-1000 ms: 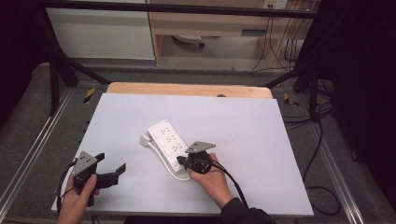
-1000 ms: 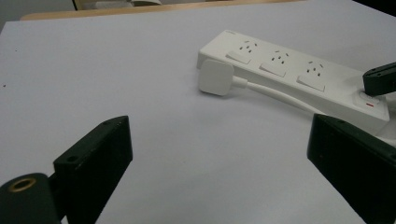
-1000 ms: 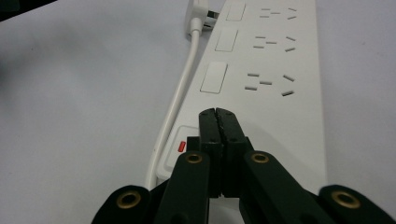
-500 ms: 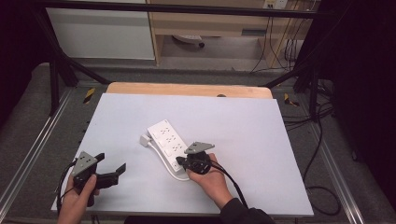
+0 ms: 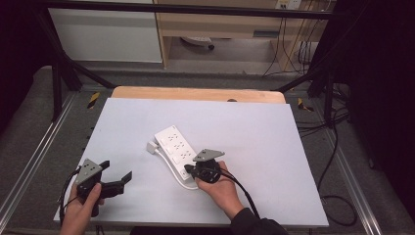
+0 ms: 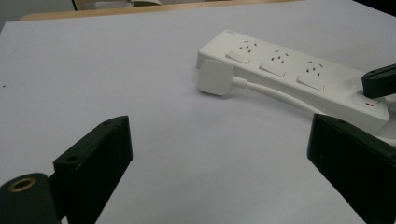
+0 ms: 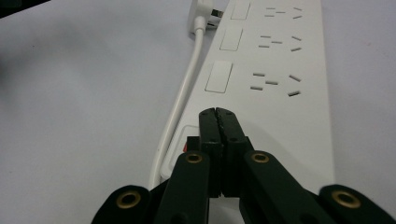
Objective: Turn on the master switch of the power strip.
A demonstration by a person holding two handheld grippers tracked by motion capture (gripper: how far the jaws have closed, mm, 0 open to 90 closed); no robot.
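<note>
A white power strip (image 5: 175, 146) lies at an angle in the middle of the table, its cord (image 7: 184, 102) running along its side to a white plug (image 5: 151, 147) that rests at the far end. My right gripper (image 5: 189, 170) is shut, and its tips (image 7: 218, 114) rest over the strip's near end, beside the red switch (image 7: 188, 140). I cannot tell whether they touch it. My left gripper (image 5: 117, 171) is held open near the front left, with nothing between its jaws. In the left gripper view the strip (image 6: 280, 65) and plug (image 6: 215, 77) lie ahead.
The white table top (image 5: 274, 142) ends in a wooden strip (image 5: 195, 93) at the back. Metal rails (image 5: 29, 166) run along both sides, and black cables (image 5: 333, 156) hang off to the right.
My right gripper has shifted very slightly toward the strip's near end. The left gripper and the strip have stayed where they were.
</note>
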